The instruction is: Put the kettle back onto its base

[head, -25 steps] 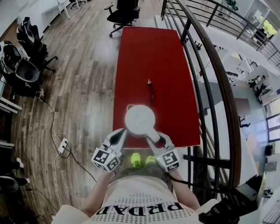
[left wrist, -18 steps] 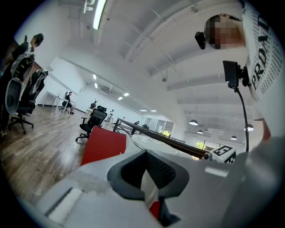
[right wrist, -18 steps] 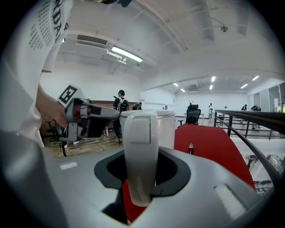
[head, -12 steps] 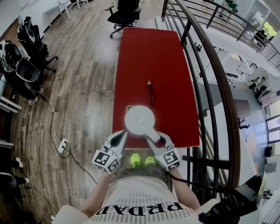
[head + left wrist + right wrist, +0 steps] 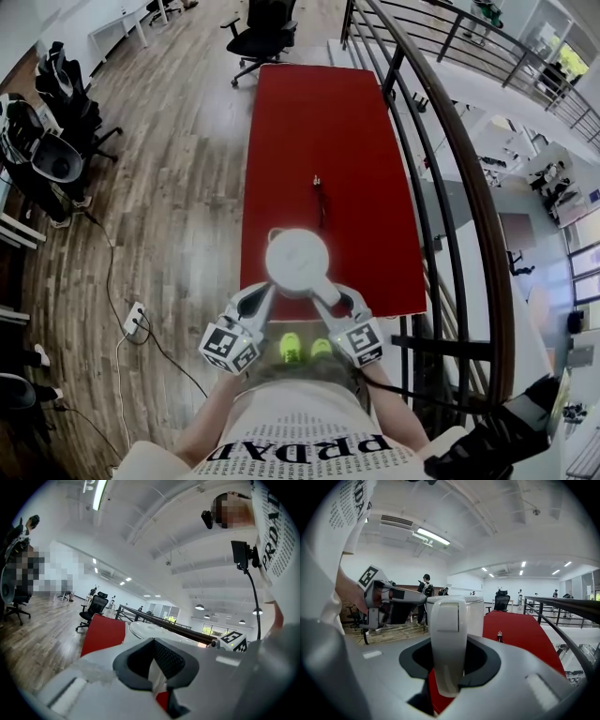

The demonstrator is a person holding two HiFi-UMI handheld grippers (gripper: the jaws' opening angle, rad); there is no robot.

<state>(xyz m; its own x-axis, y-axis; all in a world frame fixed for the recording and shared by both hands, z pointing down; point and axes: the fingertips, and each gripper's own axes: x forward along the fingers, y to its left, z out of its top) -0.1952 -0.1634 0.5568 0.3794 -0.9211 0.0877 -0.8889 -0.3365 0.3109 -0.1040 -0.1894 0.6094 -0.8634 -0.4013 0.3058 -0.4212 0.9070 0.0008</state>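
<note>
A white kettle (image 5: pixel 297 260) shows from above over the near end of the red table (image 5: pixel 319 122); whether it rests on the table I cannot tell. Its handle (image 5: pixel 447 639) runs back between the jaws of my right gripper (image 5: pixel 325 292), which is shut on it. My left gripper (image 5: pixel 262 294) sits just left of the kettle's body, its tip close to the kettle. Its pads look pressed together, with nothing between them. Anything under the kettle is hidden, and no base shows in any view.
A small pale object (image 5: pixel 317 178) with a dark cord (image 5: pixel 323 208) lies mid-table beyond the kettle. A curved black railing (image 5: pixel 450 122) runs along the table's right side. Office chairs (image 5: pixel 262 28) stand past the far end, and a power strip (image 5: pixel 136 314) lies on the wooden floor.
</note>
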